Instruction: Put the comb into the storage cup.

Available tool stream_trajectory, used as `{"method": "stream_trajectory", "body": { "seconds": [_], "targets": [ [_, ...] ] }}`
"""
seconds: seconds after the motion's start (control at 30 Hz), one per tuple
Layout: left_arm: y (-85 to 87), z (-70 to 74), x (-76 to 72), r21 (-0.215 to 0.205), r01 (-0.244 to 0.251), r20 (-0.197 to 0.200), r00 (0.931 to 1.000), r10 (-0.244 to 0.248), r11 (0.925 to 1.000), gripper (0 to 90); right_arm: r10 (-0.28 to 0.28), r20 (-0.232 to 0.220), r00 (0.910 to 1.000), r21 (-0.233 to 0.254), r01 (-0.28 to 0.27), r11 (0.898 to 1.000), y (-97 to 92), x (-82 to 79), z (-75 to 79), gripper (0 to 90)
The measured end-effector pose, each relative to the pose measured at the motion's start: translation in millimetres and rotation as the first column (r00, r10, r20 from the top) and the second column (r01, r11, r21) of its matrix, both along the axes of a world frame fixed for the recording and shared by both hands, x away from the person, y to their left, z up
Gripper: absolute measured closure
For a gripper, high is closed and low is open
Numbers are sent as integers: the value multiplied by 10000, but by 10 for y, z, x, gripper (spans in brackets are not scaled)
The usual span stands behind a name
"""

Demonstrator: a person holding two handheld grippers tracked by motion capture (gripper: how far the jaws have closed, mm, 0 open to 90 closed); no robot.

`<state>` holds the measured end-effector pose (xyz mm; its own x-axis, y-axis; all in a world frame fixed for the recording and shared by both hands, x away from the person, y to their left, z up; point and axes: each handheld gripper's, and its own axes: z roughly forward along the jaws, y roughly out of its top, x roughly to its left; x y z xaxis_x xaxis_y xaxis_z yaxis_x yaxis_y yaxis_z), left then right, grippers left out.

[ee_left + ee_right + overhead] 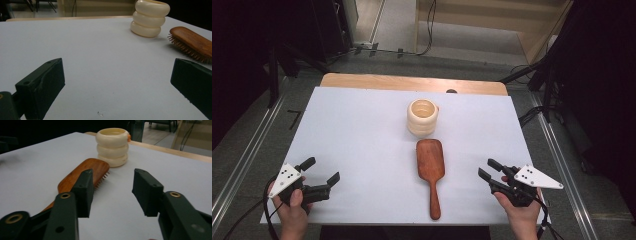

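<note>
A cream ribbed holder (422,117), built like three stacked rings, stands upright past the middle of the white table sheet (357,145); its mouth is open to the high view and the part of its inside that shows looks bare, though the bottom cannot be made out. A small orange thing peeks from behind its rim in the right gripper view; what it is cannot be told. Just on the near side of the holder, close but apart from it, lies a wooden hairbrush (430,170), bristles down, paddle head toward the holder and handle pointing to the person's edge of the table. Nothing lies between brush and holder. The left gripper (323,175) sits at the near left corner in the person's left hand (292,202), jaws spread wide, nothing between them, well apart from the brush. The right gripper (489,169) is held in the right hand (519,207) at the near right, off to the side of the brush handle; its jaws are partly drawn in, with a clear gap and only bare sheet between them, pinching nothing. From the right gripper view one jaw overlaps the brush head in the line of sight, not in contact. A strip of wooden tabletop (412,82) shows beyond the sheet's far edge.
</note>
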<state>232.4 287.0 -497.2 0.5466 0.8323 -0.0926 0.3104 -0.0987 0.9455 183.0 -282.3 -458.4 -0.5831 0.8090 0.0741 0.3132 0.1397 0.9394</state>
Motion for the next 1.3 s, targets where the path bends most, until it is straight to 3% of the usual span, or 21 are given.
{"method": "stream_trajectory", "body": {
  "seconds": [0.03,0.1,0.27,0.43,0.7,0.77,0.9,0.97,1.0,1.07,1.1,1.13,1.27,1.3],
  "targets": [
    [0,-1,1,-9,11,4,10000,-11,10000,0,0,0,10000,0,0,10000,0,0,0,570],
    [-4,-2,2,-12,12,-7,10000,-12,10000,0,244,-39,9997,-367,-245,9990,105,-2,25,674],
    [-9,-1,2,57,9,-32,10000,-9,10000,0,843,-78,9964,-849,-847,9928,287,30,95,791],
    [-10,-1,-6,140,51,-21,10000,-51,9999,0,1751,-145,9845,-1408,-1753,9744,490,91,176,870],
    [-14,-1,-12,150,51,-35,10000,-50,9999,0,2769,-290,9605,-1795,-2775,9438,788,217,289,877],
    [-15,-2,-9,163,42,-41,10000,-41,9999,0,3121,-442,9490,-1787,-3149,9322,838,241,298,880],
    [-17,-2,-7,205,50,-25,10000,-50,9998,0,3280,-594,9428,-1910,-3332,9233,905,255,287,881],
    [-15,-1,-5,195,66,-28,10000,-66,9998,0,3439,-740,9361,-1987,-3517,9148,953,258,258,881],
    [-15,-2,-4,171,84,-40,10000,-84,9998,0,3606,-953,9278,-2160,-3729,9024,1005,263,218,881],
    [-17,-1,0,152,100,-49,9999,-99,9998,0,3779,-1214,9178,-2147,-3960,8928,1045,259,166,882],
    [-17,-1,0,152,100,-49,9999,-99,9998,0,3779,-1214,9178,-2147,-3960,8928,1045,259,166,882],
    [-17,-2,4,144,121,-57,9999,-120,9998,0,3902,-1436,9095,-2133,-4134,8852,1084,259,101,881],
    [-16,-1,4,139,153,-57,9999,-152,9998,0,3994,-1926,8963,-2372,-4374,8674,1154,244,-1,882],
    [-16,-2,7,104,167,-58,9998,-166,9998,0,4114,-1997,8893,-2377,-4512,8602,1165,245,-24,882]
  ]
}}
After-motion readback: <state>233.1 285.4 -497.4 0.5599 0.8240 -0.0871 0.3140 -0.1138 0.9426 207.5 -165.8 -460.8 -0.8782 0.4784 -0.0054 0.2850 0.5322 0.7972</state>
